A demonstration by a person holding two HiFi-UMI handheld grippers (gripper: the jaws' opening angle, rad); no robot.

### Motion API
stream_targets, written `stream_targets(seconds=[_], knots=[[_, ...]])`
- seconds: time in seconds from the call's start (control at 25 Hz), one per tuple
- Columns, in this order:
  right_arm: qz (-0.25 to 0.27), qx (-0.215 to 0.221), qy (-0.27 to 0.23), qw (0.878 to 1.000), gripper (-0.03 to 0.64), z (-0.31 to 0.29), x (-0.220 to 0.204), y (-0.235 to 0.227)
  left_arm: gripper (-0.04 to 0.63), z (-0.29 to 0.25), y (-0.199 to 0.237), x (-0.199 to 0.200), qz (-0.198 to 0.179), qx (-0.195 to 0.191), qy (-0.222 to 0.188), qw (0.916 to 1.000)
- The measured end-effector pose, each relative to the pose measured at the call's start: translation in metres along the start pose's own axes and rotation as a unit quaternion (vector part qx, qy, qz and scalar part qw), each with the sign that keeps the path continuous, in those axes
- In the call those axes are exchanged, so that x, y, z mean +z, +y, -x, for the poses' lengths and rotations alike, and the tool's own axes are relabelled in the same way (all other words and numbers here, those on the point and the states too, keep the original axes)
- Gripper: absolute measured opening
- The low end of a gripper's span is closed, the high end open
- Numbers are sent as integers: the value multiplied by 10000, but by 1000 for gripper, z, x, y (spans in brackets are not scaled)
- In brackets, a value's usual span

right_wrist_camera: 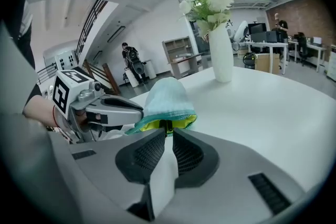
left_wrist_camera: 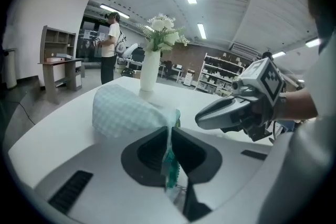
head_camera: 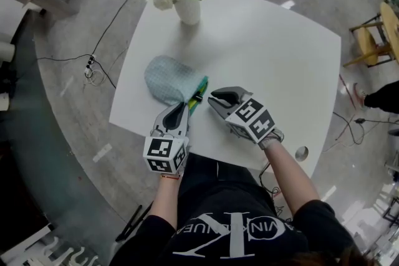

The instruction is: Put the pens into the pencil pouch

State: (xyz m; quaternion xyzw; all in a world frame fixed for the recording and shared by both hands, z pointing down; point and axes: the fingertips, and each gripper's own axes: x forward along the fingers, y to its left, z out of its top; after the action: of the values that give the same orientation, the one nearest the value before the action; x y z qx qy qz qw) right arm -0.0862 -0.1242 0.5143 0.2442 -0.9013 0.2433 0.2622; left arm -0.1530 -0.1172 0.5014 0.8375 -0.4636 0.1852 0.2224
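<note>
Left gripper view shows the left claw (left_wrist_camera: 169, 132) clenched on the teal mouth edge of the pale checked pencil pouch (left_wrist_camera: 123, 113), with the cloth pinched flat between its jaws. The right claw (right_wrist_camera: 168, 131) is drawn to a narrow slit and nips the rim of the yellow-lined mouth just beside it. The pouch lies on the white bench (head_camera: 268, 53), near its front edge. White lettering on the person's black shirt (head_camera: 206, 221) is upside down and cut off, so it cannot be read.
</note>
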Motion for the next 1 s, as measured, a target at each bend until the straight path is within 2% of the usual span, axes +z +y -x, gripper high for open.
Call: stream_targets(seconds=[0.08, 0.28, 0.44, 0.64, 0.84, 1.0], knots=[[-24, -101, -148, 9998, 26, 7, 1, -3, 27, 0, -1, -2, 53, -12, 9, 10000], [-118, -241, -263, 9993, 11, 22, -2, -9, 115, 3, -2, -3, 126, 67, -5, 9999], [-147, -253, -341, 9990, 11, 33, -4, -8, 117, 12, 1, 2, 101, 258, -79, 9996], [-238, -258, -735, 9967, 10, 52, 13, -8, 107, 23, 12, 19, 42, 428, -293, 9986], [-173, -379, -973, 9944, 9, 67, 30, -11, 34, 38, 22, 38, -53, 615, -565, 9965], [-65, -476, -1143, 9923, 9, 78, 45, -10, 6, 50, 26, 52, -121, 707, -790, 9943]])
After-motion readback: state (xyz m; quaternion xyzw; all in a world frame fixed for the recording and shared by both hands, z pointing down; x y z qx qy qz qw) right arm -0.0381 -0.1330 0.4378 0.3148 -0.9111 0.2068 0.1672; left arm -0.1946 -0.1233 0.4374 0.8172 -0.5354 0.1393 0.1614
